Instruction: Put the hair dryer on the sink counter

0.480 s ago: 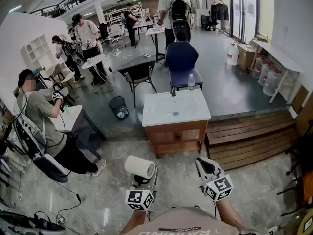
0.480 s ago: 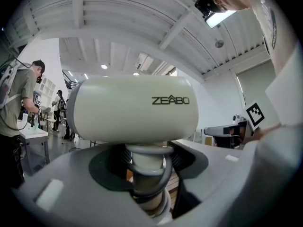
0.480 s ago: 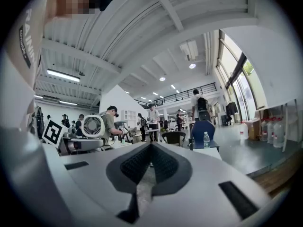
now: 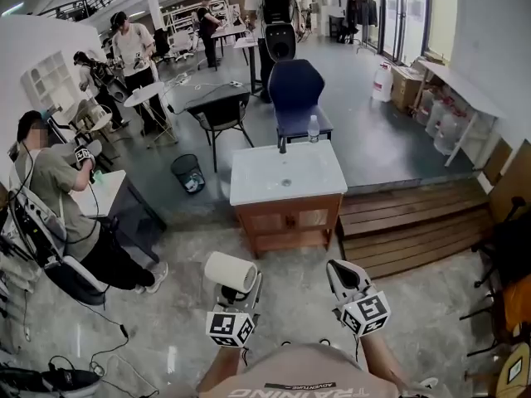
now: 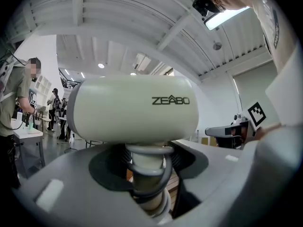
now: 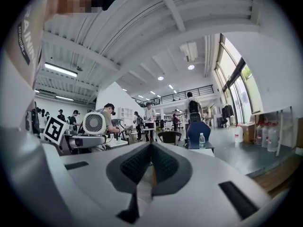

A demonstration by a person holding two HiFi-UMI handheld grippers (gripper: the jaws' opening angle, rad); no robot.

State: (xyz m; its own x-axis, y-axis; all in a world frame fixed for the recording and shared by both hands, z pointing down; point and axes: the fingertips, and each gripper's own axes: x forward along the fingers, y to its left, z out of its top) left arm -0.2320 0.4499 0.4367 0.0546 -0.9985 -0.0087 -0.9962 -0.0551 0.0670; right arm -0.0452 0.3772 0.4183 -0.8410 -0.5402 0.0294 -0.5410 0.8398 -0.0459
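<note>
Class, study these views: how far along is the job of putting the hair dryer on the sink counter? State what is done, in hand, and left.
Done: the left gripper has its jaws closed on the hair dryer handle, so it is picked up. In hand: it is carried in the air, with the sink counter ahead and well apart. Left: reach the counter and set it down. The right gripper is shut, empty.

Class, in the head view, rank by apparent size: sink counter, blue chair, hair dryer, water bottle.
1. sink counter
2. blue chair
3. hair dryer (close to the camera, so enlarged)
4. water bottle
</note>
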